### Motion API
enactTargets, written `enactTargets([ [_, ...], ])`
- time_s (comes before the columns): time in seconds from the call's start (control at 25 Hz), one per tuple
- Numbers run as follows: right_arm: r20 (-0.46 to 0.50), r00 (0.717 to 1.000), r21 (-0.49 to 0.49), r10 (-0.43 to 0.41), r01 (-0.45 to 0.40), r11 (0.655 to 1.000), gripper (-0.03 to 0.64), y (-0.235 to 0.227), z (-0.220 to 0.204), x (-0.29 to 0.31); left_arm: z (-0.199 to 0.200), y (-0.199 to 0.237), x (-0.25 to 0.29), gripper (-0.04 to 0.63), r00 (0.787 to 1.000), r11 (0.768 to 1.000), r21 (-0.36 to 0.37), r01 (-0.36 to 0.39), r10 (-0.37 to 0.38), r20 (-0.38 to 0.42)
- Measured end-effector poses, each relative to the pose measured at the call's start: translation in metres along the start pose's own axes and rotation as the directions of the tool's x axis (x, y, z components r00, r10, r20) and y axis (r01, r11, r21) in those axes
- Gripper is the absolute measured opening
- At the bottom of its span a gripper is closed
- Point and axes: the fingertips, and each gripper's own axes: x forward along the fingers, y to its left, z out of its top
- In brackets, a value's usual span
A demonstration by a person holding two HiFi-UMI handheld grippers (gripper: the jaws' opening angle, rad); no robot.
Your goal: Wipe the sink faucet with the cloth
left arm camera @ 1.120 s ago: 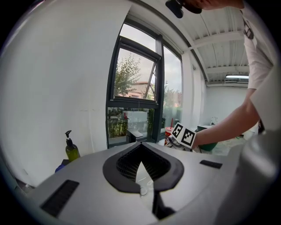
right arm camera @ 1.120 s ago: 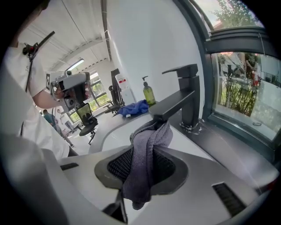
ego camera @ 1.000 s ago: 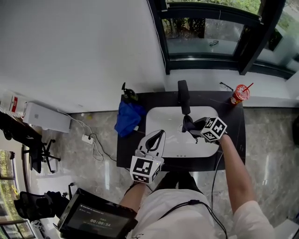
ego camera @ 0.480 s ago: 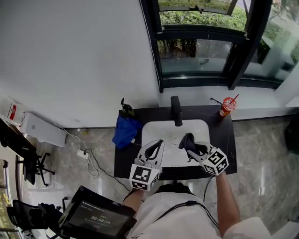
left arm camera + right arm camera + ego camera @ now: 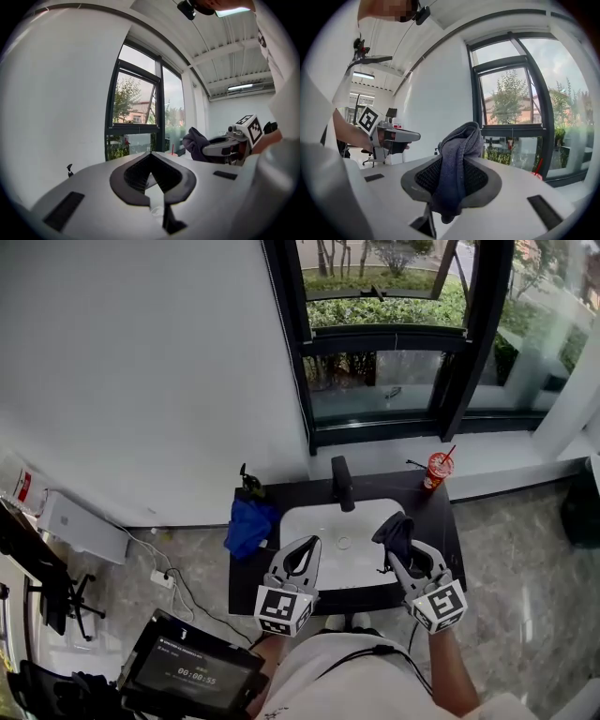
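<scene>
The black faucet [image 5: 342, 482] stands at the back of the white sink [image 5: 319, 521], which is set in a dark counter. My right gripper [image 5: 398, 538] is raised above the sink's right side, shut on a dark grey cloth [image 5: 394, 529]. In the right gripper view the cloth [image 5: 457, 164] bulges up between the jaws and hangs down behind them. My left gripper [image 5: 310, 542] hovers over the sink's front left, its tips together with nothing between them [image 5: 150, 154]. Both grippers are clear of the faucet and point roughly level toward the window.
A blue cloth [image 5: 246, 526] hangs over the counter's left end, with a small dark object [image 5: 248, 482] behind it. A red cup with a straw [image 5: 435, 468] stands at the back right. A black-framed window [image 5: 389, 381] is behind the counter. A screen [image 5: 192, 676] is at the lower left.
Both grippers have risen from the sink toward the camera. The right one left the faucet area with the cloth and tipped up to level. The head view now takes in more of the window.
</scene>
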Motion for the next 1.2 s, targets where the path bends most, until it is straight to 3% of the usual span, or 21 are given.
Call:
enactTargets([
  [0.72, -0.007, 0.999, 0.047, -0.045, 0.046, 0.998, 0.107, 0.034, -0.005, -0.031, -0.002, -0.017, -0.012, -0.006, 0.994, 0.994, 0.005, 0.105, -0.105, 0.018],
  [1.04, 0.017, 1.000, 0.006, 0.006, -0.006, 1.000, 0.107, 0.067, 0.002, -0.069, -0.001, -0.048, -0.046, -0.006, 0.996, 0.997, 0.024, 0.078, -0.079, 0.032],
  [1.2, 0.027, 0.999, -0.012, 0.031, -0.031, 0.999, 0.107, 0.081, 0.001, -0.106, -0.006, -0.084, -0.072, -0.006, 0.999, 0.999, 0.034, 0.043, -0.044, 0.026],
])
